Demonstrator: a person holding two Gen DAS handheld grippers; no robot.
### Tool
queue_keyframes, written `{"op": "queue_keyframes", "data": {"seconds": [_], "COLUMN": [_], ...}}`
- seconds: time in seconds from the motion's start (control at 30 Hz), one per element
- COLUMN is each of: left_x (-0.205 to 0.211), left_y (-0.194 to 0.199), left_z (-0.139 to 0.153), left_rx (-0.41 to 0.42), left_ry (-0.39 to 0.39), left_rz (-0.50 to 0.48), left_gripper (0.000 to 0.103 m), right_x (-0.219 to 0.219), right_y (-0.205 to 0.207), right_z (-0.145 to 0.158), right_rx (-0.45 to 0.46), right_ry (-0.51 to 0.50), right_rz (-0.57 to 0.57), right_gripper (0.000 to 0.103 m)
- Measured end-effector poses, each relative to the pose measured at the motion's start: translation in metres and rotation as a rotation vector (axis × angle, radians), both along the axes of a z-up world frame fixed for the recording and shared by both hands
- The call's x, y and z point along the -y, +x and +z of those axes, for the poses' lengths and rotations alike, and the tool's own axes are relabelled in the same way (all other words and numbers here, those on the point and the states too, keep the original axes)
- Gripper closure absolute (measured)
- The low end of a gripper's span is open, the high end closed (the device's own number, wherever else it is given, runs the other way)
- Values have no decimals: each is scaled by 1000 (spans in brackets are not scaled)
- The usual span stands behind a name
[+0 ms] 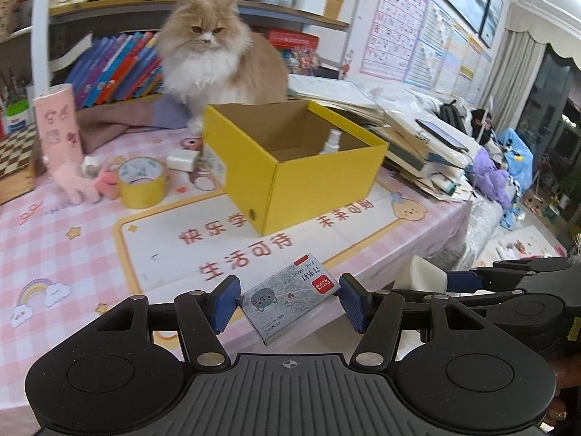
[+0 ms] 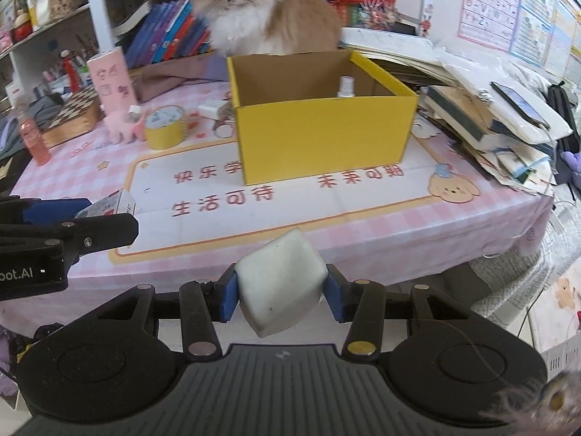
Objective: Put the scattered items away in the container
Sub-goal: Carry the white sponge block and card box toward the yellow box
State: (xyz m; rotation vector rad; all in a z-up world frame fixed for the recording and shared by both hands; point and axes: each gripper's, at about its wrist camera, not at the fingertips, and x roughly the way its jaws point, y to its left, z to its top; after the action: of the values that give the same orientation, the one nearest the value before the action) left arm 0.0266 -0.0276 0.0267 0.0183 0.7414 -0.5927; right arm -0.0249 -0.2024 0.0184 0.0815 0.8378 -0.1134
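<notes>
Clamped between the blue pads of the left gripper [image 1: 288,299] is a small staple box [image 1: 290,292], a flat grey carton with a cartoon cat, held tilted by its 2 short ends above the near edge of the table [image 1: 72,254]. It looks light and fairly stiff, though thin card could crush under a hard squeeze, and the smooth print may slip, so the grip across the ends seems sound. The jaws stand moderately apart, closed only to the box's length. In the right wrist view, the right gripper [image 2: 281,292] has its jaws pressed on a white eraser-like block [image 2: 281,287], held by 2 opposite faces; it appears light and slightly yielding, with rounded corners, so it should grip well and not break. Both loads hang short of the table's front edge, side by side. Farther out, the yellow box [image 2: 323,141] sits open on the pink mat, well apart from both grippers, with 1 small white spray bottle [image 2: 345,87] already standing inside. Left of it lie a yellow tape roll [image 2: 165,129], a white charger [image 2: 212,109] and a pink plush toy [image 2: 120,125], still loose. Behind the box a fluffy cat [image 2: 261,11] sits close to its back wall, a possible hazard during the drop.
</notes>
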Motion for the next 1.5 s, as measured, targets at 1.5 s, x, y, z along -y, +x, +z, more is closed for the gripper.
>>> {"op": "queue_keyframes", "data": {"seconds": [1.5], "left_x": [60], "left_y": [27], "left_z": [-5], "left_rx": [-19], "left_ry": [47], "left_rz": [-103], "left_gripper": [44], "right_x": [53], "right_y": [20], "right_z": [-12], "right_rx": [-50], "right_ry": [46], "right_rz": [-52], "right_gripper": [57]}}
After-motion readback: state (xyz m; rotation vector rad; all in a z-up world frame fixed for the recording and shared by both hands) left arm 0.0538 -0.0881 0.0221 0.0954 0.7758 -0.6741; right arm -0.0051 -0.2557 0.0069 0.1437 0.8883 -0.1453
